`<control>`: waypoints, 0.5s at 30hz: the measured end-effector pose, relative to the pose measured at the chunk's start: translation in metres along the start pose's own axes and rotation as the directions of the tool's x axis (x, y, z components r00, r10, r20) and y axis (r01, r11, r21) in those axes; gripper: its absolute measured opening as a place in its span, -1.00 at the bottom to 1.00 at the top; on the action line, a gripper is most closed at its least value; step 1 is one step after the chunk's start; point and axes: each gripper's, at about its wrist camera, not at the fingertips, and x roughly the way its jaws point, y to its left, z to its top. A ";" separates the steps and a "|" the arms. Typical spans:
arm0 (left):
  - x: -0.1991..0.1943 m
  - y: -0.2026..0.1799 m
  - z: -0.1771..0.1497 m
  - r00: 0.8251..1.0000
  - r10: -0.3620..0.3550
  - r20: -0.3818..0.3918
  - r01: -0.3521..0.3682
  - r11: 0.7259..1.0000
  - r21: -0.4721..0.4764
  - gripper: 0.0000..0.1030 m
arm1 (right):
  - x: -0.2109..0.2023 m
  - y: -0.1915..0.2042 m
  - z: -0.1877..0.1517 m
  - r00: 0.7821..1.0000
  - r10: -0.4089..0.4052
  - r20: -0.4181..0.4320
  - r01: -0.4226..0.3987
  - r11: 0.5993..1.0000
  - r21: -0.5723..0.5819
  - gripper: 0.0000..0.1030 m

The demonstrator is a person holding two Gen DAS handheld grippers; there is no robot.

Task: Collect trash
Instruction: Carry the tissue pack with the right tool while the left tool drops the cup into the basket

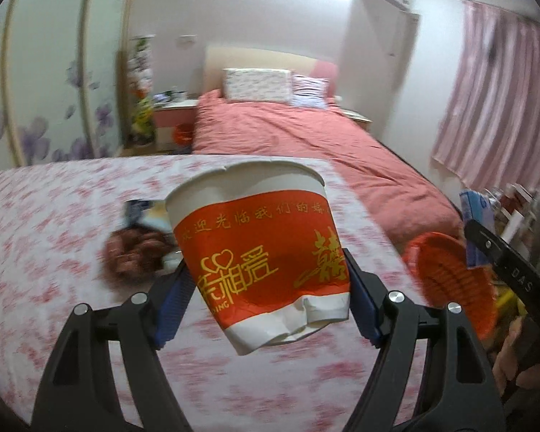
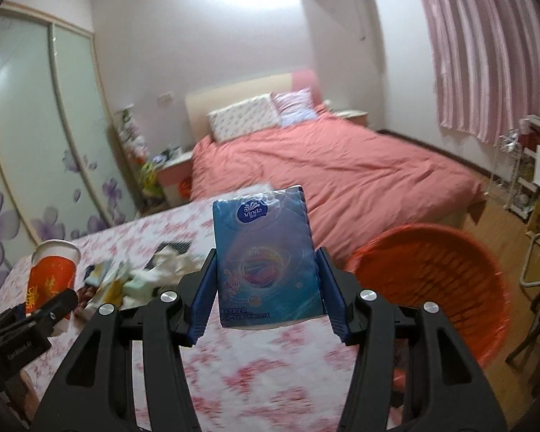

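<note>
Left gripper (image 1: 266, 288) clamps paper cup (image 1: 259, 252); right gripper (image 2: 266, 291) clamps tissue pack (image 2: 266, 255)

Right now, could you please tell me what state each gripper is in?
Left gripper: shut on the crumpled red-and-white paper cup.
Right gripper: shut on the blue Vinda tissue pack.

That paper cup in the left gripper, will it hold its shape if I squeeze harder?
Probably not. The paper cup already looks crumpled near its base, so its wall seems thin and likely to buckle. It is tilted between the left gripper pads, so it may slip. It probably weighs little.
</note>
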 end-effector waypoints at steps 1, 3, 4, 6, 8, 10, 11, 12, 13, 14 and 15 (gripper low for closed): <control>0.002 -0.009 0.001 1.000 -0.016 -0.001 0.016 1.000 0.012 0.45 | -0.003 -0.006 0.002 1.000 -0.014 0.013 0.014 1.000 0.005 0.04; 0.008 -0.036 0.003 0.998 -0.060 -0.004 0.060 0.997 0.048 0.45 | -0.006 -0.018 0.004 0.999 -0.039 0.032 0.039 0.999 0.018 0.04; 0.011 -0.049 0.004 0.997 -0.083 -0.008 0.083 0.994 0.066 0.45 | -0.007 -0.025 0.006 0.998 -0.053 0.040 0.052 0.998 0.028 0.04; 0.017 -0.070 0.003 0.992 -0.123 -0.017 0.124 0.988 0.095 0.45 | -0.007 -0.036 0.007 0.996 -0.076 0.050 0.073 0.996 0.047 0.04; 0.025 -0.095 0.003 0.986 -0.166 -0.032 0.169 0.977 0.127 0.45 | -0.007 -0.051 0.008 0.993 -0.102 0.058 0.098 0.993 0.069 0.04; 0.032 -0.113 0.002 0.980 -0.195 -0.045 0.200 0.968 0.151 0.45 | -0.004 -0.061 0.008 0.991 -0.124 0.059 0.118 0.989 0.089 0.04; 0.037 -0.127 0.001 0.974 -0.218 -0.056 0.225 0.960 0.167 0.45 | -0.003 -0.068 0.008 0.989 -0.134 0.058 0.128 0.987 0.099 0.04; 0.041 -0.135 0.000 0.971 -0.230 -0.064 0.238 0.955 0.175 0.45 | -0.001 -0.075 0.008 0.988 -0.145 0.057 0.139 0.984 0.109 0.04; 0.046 -0.143 0.000 0.967 -0.244 -0.073 0.253 0.950 0.184 0.45 | 0.001 -0.079 0.007 0.986 -0.154 0.056 0.147 0.982 0.116 0.04; 0.051 -0.154 -0.001 0.962 -0.260 -0.083 0.272 0.943 0.194 0.45 | 0.003 -0.087 0.007 0.985 -0.163 0.054 0.155 0.980 0.127 0.04; 0.056 -0.162 -0.002 0.958 -0.273 -0.092 0.286 0.937 0.203 0.45 | 0.004 -0.091 0.006 0.984 -0.169 0.052 0.161 0.978 0.135 0.04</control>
